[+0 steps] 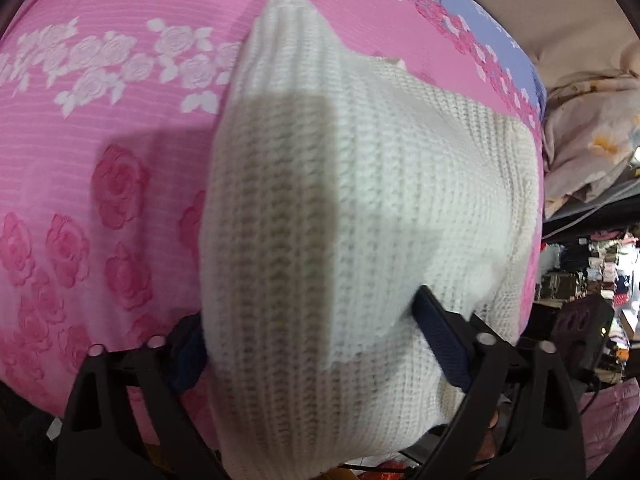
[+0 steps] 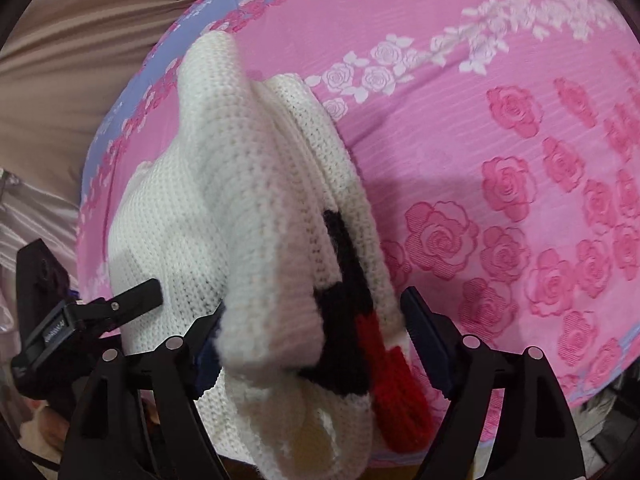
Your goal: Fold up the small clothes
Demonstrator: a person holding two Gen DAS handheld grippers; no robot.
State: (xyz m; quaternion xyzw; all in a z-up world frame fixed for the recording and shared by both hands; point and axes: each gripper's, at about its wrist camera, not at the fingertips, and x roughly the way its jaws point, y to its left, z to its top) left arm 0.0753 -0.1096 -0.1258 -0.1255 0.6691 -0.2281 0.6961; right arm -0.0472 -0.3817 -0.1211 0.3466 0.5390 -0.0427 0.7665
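A small white knitted sweater (image 1: 320, 200) hangs bunched over a pink rose-patterned bedspread (image 1: 100, 120). My left gripper (image 1: 308, 340) is shut on its near edge, the knit filling the space between the fingers. In the right wrist view the same sweater (image 2: 224, 208) shows a black and red knitted pattern (image 2: 360, 344). My right gripper (image 2: 312, 328) is shut on that edge, with folded layers bulging between the fingers. The left gripper (image 2: 136, 296) shows at the left of the right wrist view, gripping the sweater's other side.
The bedspread (image 2: 500, 140) has a lilac border (image 2: 160, 52) at its far edge. Beige fabric (image 2: 60, 60) lies beyond it. A rumpled floral quilt (image 1: 592, 140) and cluttered shelves (image 1: 592, 272) lie to the right in the left wrist view.
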